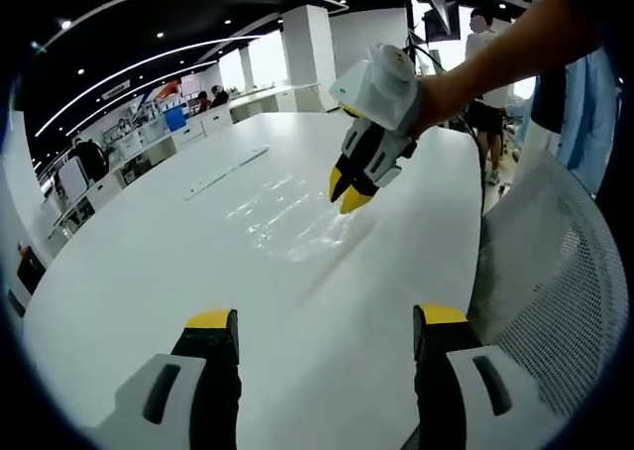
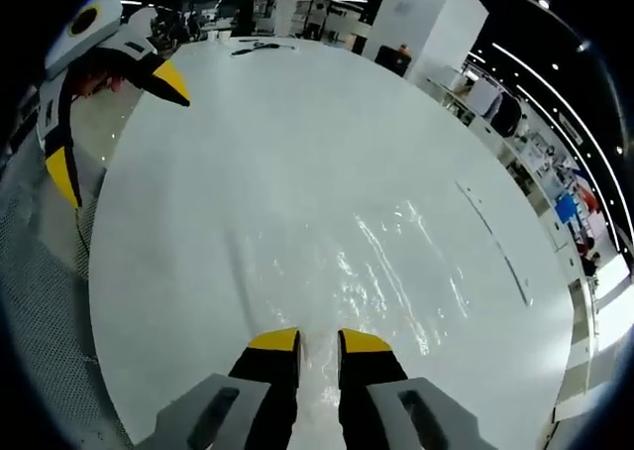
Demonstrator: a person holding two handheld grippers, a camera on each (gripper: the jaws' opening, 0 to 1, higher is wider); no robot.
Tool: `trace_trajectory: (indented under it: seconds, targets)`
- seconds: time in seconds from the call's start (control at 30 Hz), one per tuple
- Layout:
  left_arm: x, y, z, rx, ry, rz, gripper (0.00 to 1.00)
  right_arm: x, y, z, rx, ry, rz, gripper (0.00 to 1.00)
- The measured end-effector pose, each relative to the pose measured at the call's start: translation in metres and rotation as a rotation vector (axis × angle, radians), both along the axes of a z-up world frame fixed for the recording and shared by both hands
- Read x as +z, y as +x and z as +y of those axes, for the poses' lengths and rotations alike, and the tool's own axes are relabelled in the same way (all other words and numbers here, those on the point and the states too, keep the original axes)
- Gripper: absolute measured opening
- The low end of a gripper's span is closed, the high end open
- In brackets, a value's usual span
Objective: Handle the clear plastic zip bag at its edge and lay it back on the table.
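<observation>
- My right gripper (image 1: 349, 194) has its jaws nearly together at the near edge of the clear zip bag (image 2: 381, 262), flat on the white table (image 2: 248, 143); whether it pinches film, I cannot tell.
- My left gripper (image 1: 325, 333) hangs wide apart, holding nothing.
- Risk, I judge: slick film slips out or drags and creases.

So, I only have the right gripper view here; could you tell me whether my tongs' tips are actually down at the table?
Observer: Yes. From the left gripper view, the right tongs angle downward, and their tips meet the white table at the edge of the clear plastic zip bag.
Operator: Thank you. Is the bag lifted anywhere?
Observer: It appears to lie flat on the table. I cannot tell whether the tips are pinching it.
Operator: And the left tongs?
Observer: The left tongs stand wide open and empty, over bare table short of the bag.
</observation>
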State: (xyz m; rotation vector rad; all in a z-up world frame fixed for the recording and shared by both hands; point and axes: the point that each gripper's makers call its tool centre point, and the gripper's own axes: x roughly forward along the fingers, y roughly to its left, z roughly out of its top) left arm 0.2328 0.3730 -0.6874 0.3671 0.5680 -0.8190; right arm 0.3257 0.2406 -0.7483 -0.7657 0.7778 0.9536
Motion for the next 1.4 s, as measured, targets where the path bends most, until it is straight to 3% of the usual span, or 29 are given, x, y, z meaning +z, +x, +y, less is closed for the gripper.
trace_trajectory:
  seconds: [0.3, 0.43, 0.83, 1.17, 1.4]
  targets:
    - [-0.001, -0.001, 0.001, 0.001, 0.005, 0.007, 0.71, 0.0, -0.004, 0.003, 0.003, 0.022, 0.009, 0.18]
    - [-0.003, -0.001, 0.002, -0.001, 0.007, 0.008, 0.7, 0.005, -0.002, 0.003, 0.012, 0.037, -0.024, 0.19]
    - [-0.005, -0.001, -0.002, -0.006, 0.009, 0.01, 0.71, 0.022, -0.007, 0.01, -0.052, 0.17, -0.03, 0.4]
    - [-0.008, 0.002, 0.001, 0.002, 0.008, 0.009, 0.71, 0.031, -0.011, 0.009, -0.079, 0.222, -0.04, 0.49]
    - [-0.008, 0.003, 0.001, 0.008, 0.004, 0.01, 0.71, 0.04, -0.015, 0.008, -0.135, 0.283, -0.047, 0.65]
